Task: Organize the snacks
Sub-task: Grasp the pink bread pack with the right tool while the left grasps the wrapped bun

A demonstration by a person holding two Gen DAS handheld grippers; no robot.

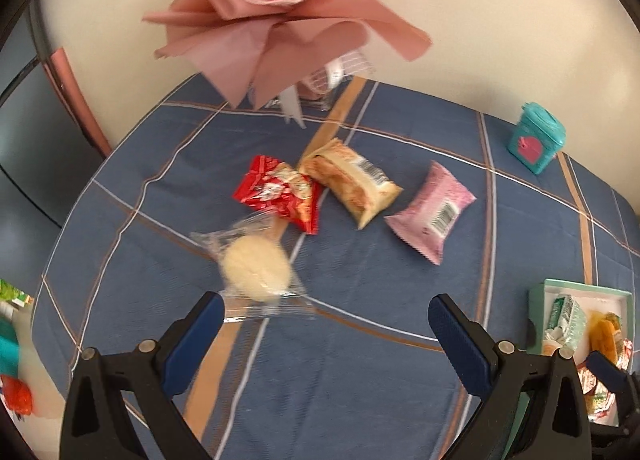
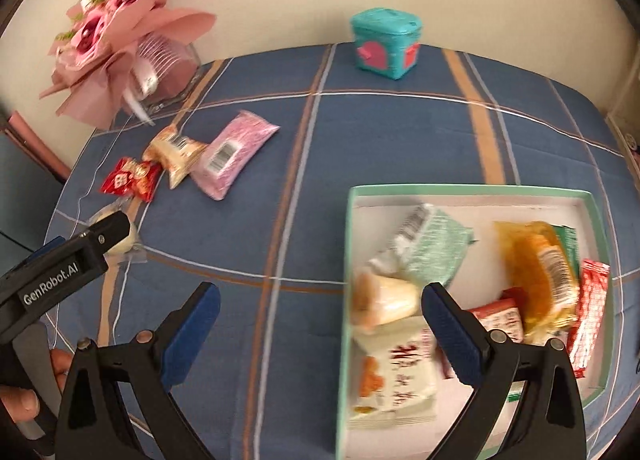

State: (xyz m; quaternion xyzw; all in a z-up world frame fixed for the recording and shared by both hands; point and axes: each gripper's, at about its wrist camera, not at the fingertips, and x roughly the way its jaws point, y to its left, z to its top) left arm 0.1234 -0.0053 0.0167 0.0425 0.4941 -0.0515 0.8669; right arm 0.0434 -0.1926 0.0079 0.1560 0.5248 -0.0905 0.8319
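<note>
Blue-padded jaws of the left gripper (image 1: 326, 324) and the right gripper (image 2: 320, 314) are both spread wide, released, holding nothing. Four snacks lie loose on the plaid cloth (image 1: 360, 400): a clear-wrapped pale cake (image 1: 256, 270) at 11 o'clock by the left tool, then a red packet (image 1: 280, 192), a beige packet (image 1: 352, 180) touching it and a pink packet (image 1: 432, 212) at 1 o'clock. Under the right tool's 1 o'clock, the green-rimmed box (image 2: 472, 190) holds about six packets, blurred

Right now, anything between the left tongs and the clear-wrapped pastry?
Nothing visible. The left tongs are open with the clear-wrapped pastry just ahead near the left finger; only bare tablecloth lies between. The red packet sits beyond it.
</note>
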